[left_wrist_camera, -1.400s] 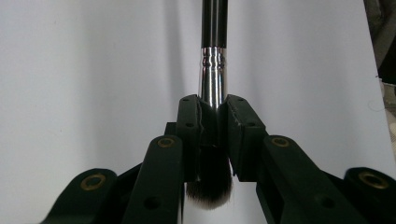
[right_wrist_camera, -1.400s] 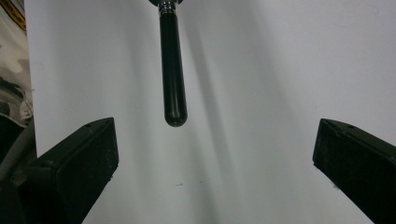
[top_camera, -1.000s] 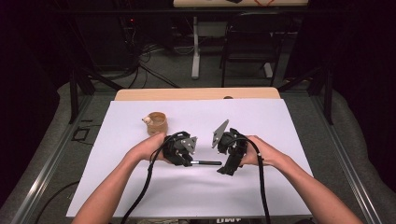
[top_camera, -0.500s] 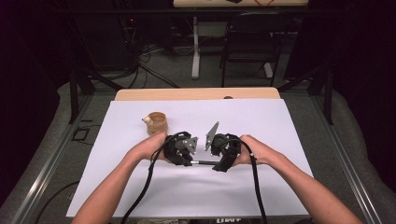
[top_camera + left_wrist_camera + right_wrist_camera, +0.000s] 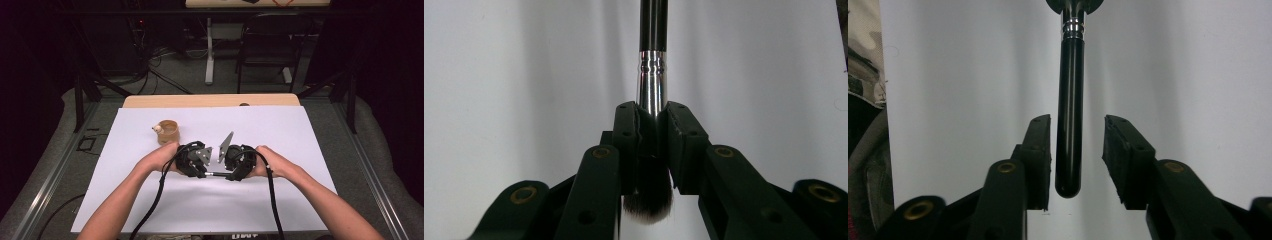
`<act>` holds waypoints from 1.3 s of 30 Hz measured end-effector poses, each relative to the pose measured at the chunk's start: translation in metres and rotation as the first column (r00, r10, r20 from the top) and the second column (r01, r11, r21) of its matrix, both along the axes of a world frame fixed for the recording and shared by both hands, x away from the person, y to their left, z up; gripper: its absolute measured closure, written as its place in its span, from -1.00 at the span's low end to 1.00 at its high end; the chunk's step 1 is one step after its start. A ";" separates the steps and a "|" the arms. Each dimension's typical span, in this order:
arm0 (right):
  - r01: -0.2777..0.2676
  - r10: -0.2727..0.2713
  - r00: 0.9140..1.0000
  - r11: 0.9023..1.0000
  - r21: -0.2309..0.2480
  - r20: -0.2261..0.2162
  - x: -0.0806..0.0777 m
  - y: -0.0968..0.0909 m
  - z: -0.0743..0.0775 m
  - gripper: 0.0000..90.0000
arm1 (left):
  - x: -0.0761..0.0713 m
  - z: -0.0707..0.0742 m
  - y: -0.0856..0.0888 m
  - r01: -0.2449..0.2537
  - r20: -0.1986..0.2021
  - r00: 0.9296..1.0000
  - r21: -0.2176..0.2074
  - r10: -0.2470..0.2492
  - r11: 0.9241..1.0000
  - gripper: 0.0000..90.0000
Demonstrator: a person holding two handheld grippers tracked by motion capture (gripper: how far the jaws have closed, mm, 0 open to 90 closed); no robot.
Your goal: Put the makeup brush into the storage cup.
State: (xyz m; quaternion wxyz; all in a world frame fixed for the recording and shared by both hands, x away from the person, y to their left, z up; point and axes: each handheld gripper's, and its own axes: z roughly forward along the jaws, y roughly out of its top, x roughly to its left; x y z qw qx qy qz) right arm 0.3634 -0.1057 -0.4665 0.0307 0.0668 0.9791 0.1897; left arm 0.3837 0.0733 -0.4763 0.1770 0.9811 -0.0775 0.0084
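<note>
The left gripper point(image 5: 651, 145) squeezes the makeup brush point(image 5: 651, 90) by its silver neck. The right gripper point(image 5: 1077, 150) has moved in from the right; its jaws have just been closing around the black handle point(image 5: 1069, 115), not touching yet. A handover looks close.

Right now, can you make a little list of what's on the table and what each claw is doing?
Thing in hand: makeup brush, black handle, silver collar, dark bristles
Left claw: shut on the brush at its silver collar, bristles poking out behind the pads
Right claw: has just been closing, handle end between the jaws, a gap on the one side, pads not pressing yet
Brush position: stretched between the two claws
Also there: small tan cup, standing apart to the left
Surface: white table
</note>
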 end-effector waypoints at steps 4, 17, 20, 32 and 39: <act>0.001 -0.001 1.000 1.000 0.004 -0.008 0.000 -0.001 -0.003 0.59 | 0.000 0.001 0.000 0.002 0.016 1.000 0.003 -0.002 1.000 0.69; 0.025 -0.025 0.999 1.000 0.019 -0.028 0.001 -0.002 -0.012 0.76 | -0.003 0.001 -0.001 0.009 0.048 0.999 0.018 -0.010 1.000 0.68; 0.036 -0.035 0.999 0.999 0.030 -0.026 0.000 -0.003 -0.013 0.76 | -0.003 0.003 -0.001 0.000 0.047 0.999 0.001 -0.001 1.000 0.54; 0.080 -0.077 0.997 0.993 0.084 -0.031 0.000 -0.016 -0.019 0.76 | -0.004 0.011 0.015 -0.084 0.064 0.994 -0.077 0.089 0.993 -0.63; 0.092 -0.089 0.996 0.992 0.092 -0.027 -0.001 -0.023 -0.019 0.76 | -0.008 0.009 0.034 -0.145 0.049 0.987 -0.128 0.153 0.981 -0.85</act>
